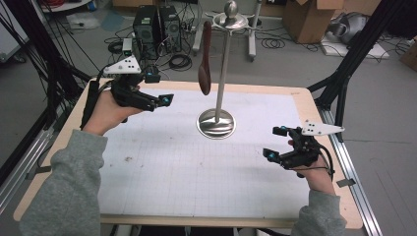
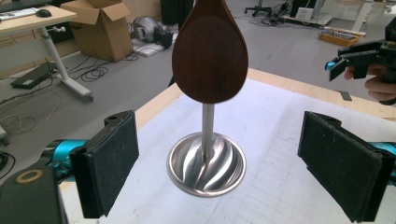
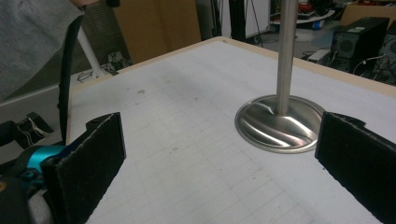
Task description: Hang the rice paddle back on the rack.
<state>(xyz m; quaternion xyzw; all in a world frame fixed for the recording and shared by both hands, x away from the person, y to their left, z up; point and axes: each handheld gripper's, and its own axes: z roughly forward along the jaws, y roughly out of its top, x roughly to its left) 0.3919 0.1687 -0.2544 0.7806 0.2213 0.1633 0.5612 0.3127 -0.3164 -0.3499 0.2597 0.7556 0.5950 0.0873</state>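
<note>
The left gripper (image 1: 156, 87) hangs with its jaws spread wide and nothing between the pads (image 2: 112, 163), aimed level at the wooden spoon (image 1: 204, 58), which hangs bowl-down from the top ring of the steel utensil stand (image 1: 222, 69). In the left gripper view the spoon's dark bowl (image 2: 210, 51) sits dead centre between the two black pads but farther off, with the stand's pole and its ribbed round base (image 2: 206, 163) directly behind and below it. The spoon dangles free, well above the white gridded mat (image 1: 162, 167), just to the left-gripper side of the pole and not touching it as far as the views show. The right gripper (image 1: 278, 142) is likewise released and empty, low over the mat on the other side of the stand, well apart from the base, its pads (image 3: 88, 168) pointing across the mat toward the foot of the pole. By the look of it the step in hand is the approach for taking the spoon off its hook, and no grasp has been made yet. The next move calls for carrying the left gripper forward until the pads flank the bowl or the neck just above it, closing firmly on the slick wood, then lifting up and off the ring without knocking the stand.
</note>
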